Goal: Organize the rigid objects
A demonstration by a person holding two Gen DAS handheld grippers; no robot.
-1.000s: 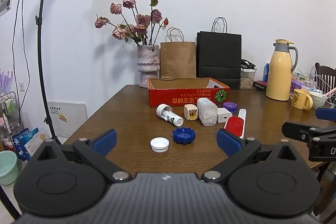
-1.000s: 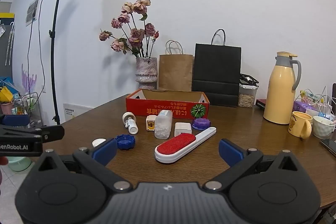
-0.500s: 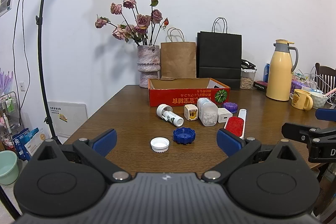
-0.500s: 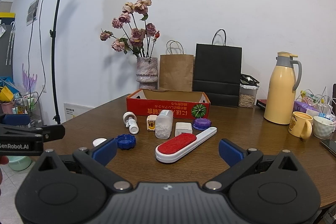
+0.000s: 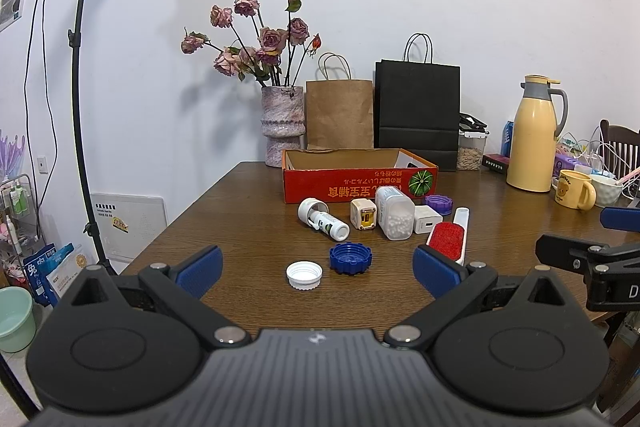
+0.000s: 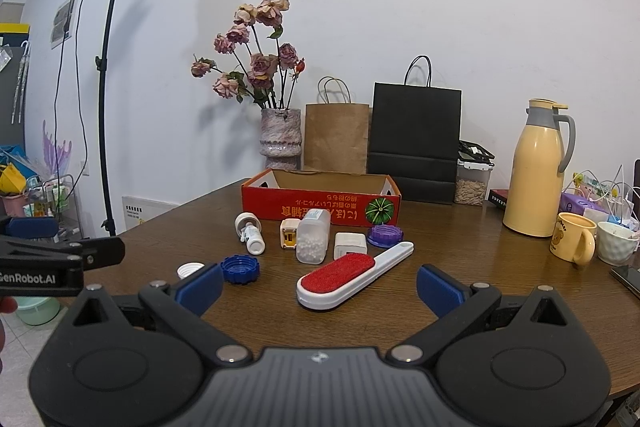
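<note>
The lint brush (image 6: 352, 277), white with a red pad, is seen lying flat on the desk (image 6: 460, 267) just ahead of the right gripper (image 6: 320, 289), between its spread, empty jaws. The left gripper (image 5: 318, 267) is likewise held wide apart near the desk's front edge, ahead of which a white cap (image 5: 304, 275) and a blue cap (image 5: 351, 258) lie.

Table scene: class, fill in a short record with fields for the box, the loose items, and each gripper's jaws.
box: red box, open, at the back of the table
loose items: lint brush, blue cap, white cap, purple cap, pill jar, small bottle, two chargers
left gripper: jaws open, empty
right gripper: jaws open, empty, facing the brush
</note>
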